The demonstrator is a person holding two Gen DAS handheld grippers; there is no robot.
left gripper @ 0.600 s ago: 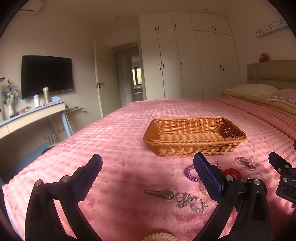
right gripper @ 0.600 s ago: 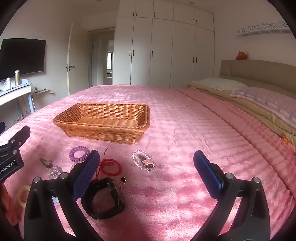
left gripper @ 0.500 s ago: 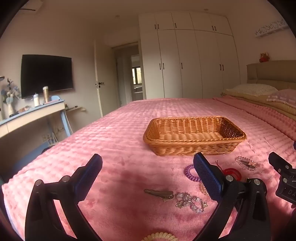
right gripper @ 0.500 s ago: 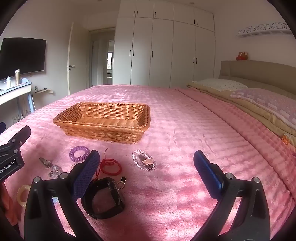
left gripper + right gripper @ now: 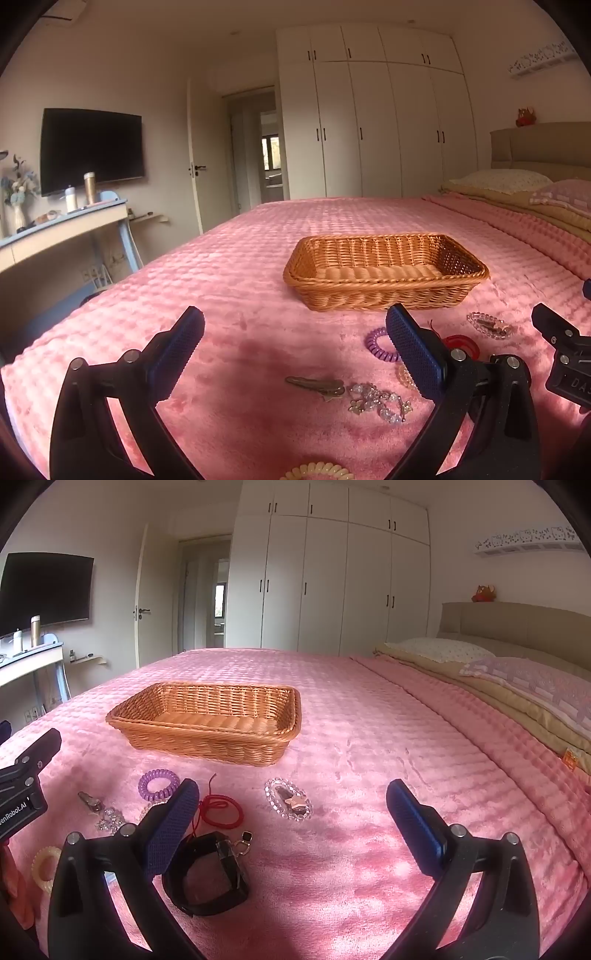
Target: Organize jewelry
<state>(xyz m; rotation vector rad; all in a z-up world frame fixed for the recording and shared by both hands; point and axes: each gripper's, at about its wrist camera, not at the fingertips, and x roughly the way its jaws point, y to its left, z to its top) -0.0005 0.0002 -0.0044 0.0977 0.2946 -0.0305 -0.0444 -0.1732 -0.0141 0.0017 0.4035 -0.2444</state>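
An empty wicker basket sits on the pink bedspread. In front of it lie a purple coil hair tie, a red cord bracelet, a clear bead bracelet with a star clip, a black band, a metal hair clip, a crystal charm chain and a cream coil tie. My left gripper is open and empty above the clip. My right gripper is open and empty above the bead bracelet.
The pink bedspread stretches far behind the basket. Pillows and a headboard are at the right. A desk with bottles stands off the bed's left edge under a wall TV. White wardrobes line the back wall.
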